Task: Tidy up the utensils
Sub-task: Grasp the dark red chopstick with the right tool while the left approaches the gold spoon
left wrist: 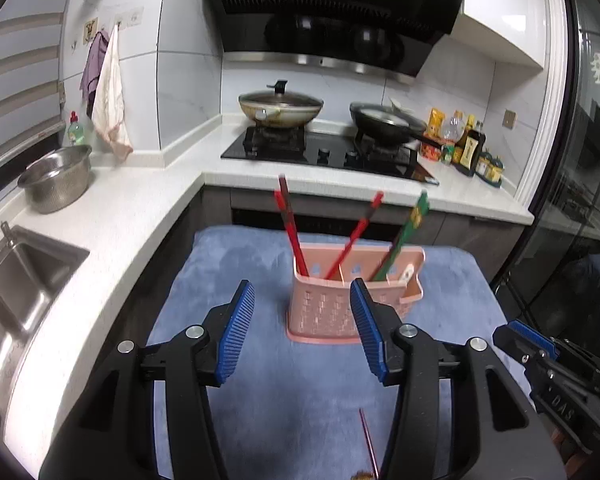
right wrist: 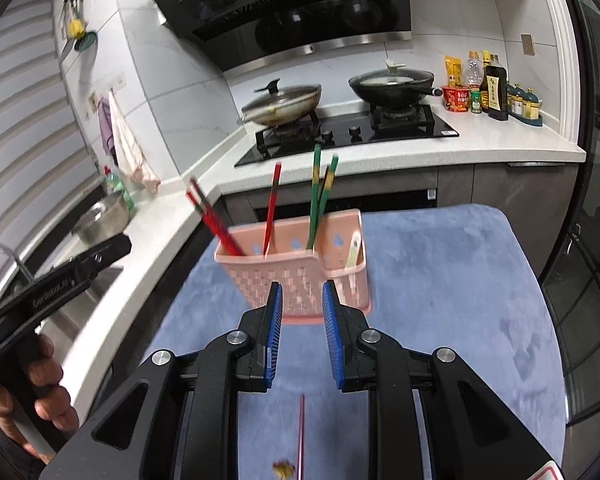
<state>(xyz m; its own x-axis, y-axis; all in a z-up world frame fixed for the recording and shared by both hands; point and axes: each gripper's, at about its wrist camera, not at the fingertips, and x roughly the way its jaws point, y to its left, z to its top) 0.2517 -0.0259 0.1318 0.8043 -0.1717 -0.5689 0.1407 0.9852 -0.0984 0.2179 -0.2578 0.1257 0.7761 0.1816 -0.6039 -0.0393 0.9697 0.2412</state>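
Jaws first: left gripper (left wrist: 302,330) has its blue pads far apart w/ nothing between them. Right gripper (right wrist: 301,334) has its pads closer but w/ a gap, also holding nothing.

Pink holder (left wrist: 346,300) sits in the middle of the left view, on a blue cloth (left wrist: 228,256). It's a plastic basket w/ lots of little holes in a woven look, and a small side pocket on its right. In the right view the pink holder (right wrist: 300,276) is just past the pad tips, center of frame.

Red chopsticks (left wrist: 290,226) lean left in the holder's left part. One more red stick (left wrist: 356,234) leans right in the mid part. Green chopsticks (left wrist: 404,236) stand tilted toward the right end. A pale utensil (right wrist: 353,250) pokes out of the side pocket; can't tell what kind.

One thin pink stick (right wrist: 301,436) lies flat on the cloth at the bottom center of the right view, between the gripper arms. A small brown-yellow bit (right wrist: 283,469) lies just left of it.
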